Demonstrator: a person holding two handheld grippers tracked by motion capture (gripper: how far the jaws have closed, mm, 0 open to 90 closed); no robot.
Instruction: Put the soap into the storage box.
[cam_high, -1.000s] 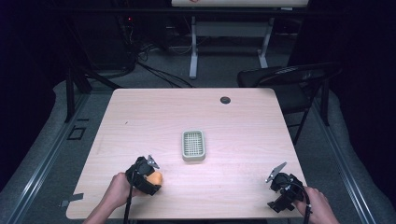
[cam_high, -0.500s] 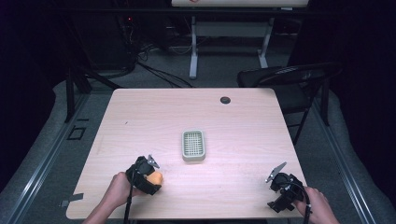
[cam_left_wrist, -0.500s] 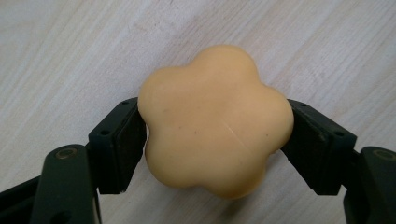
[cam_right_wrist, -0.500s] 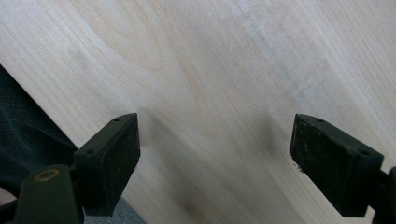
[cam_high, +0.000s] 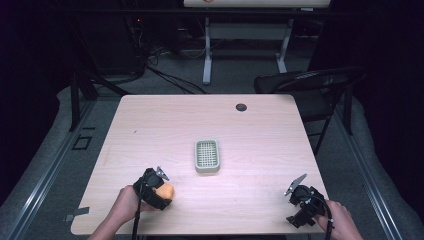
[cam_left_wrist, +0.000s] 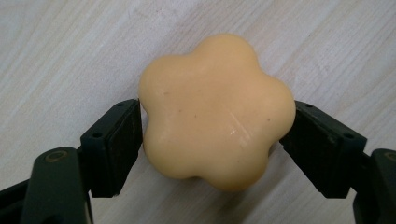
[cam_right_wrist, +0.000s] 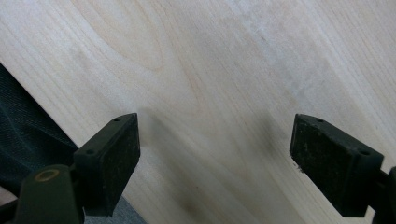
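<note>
Nearby, green soap dish (cam_high: 207, 155), unfilled.

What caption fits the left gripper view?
The left tool grips a flower-shaped peach soap over the wooden table.

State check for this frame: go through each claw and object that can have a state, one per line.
Left claw: shut on the flower-shaped soap.
Flower-shaped soap: gripped on both sides, over the table.
Right claw: open, nothing between its jaws, near the table edge.
Soap dish: empty, flat at table centre.
</note>
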